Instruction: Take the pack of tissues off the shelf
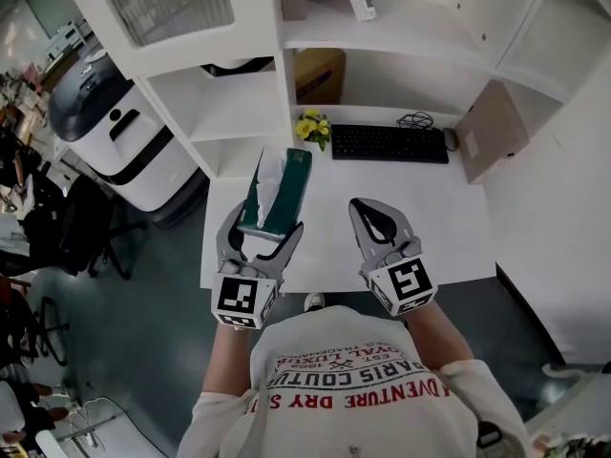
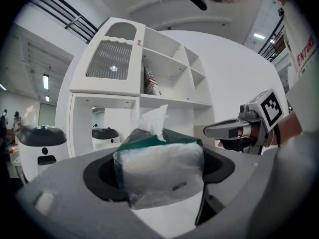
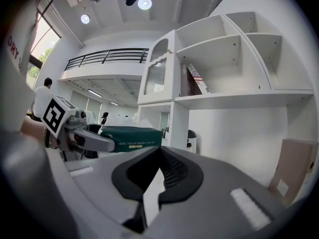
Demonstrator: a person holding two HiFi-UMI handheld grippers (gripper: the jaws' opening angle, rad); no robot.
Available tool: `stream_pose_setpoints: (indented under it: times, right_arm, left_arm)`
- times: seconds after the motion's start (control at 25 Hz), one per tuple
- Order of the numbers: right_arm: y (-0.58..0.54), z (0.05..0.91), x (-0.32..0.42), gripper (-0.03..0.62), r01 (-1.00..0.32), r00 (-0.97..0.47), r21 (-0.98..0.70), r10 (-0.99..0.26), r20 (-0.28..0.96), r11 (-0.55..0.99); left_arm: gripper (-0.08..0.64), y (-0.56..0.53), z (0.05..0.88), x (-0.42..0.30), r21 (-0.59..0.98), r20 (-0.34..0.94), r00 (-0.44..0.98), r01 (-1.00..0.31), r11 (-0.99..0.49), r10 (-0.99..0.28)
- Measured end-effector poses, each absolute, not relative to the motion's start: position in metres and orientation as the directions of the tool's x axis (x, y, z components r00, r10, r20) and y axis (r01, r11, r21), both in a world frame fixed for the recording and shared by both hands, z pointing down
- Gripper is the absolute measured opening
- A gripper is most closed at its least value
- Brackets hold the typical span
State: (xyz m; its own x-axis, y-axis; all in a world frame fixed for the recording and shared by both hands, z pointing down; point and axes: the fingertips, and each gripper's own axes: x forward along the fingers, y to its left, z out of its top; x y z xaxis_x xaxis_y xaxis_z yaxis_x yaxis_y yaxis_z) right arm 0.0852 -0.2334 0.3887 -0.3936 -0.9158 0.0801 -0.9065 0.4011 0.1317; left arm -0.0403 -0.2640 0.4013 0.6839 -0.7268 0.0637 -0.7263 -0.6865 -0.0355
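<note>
Desk (image 1: 420, 218) white, under white shelf unit (image 1: 420, 31); left gripper (image 1: 264, 225) clamps tissue pack (image 1: 286, 189), right gripper (image 1: 370, 208) closed, empty.

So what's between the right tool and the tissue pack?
Only bare white desk shows between the right tool and the tissue pack in the left tool, per the head view.

head view: steeply down over desk (image 1: 458, 218) | left, right gripper views: level, facing shelf (image 2: 172, 102) | shared: shelf
</note>
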Motion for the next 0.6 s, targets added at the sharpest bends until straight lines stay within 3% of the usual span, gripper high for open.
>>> stream_pose_setpoints:
  times: [0.6]
  right_arm:
    - [-0.243,0.397,0.081,0.0,-0.905,-0.404,0.106,-0.91,0.099,0.413]
  left_arm:
    - [0.422,-0.278,0.406,-0.042,-0.008,0.084,0.661,-0.748,-0.663,-0.746]
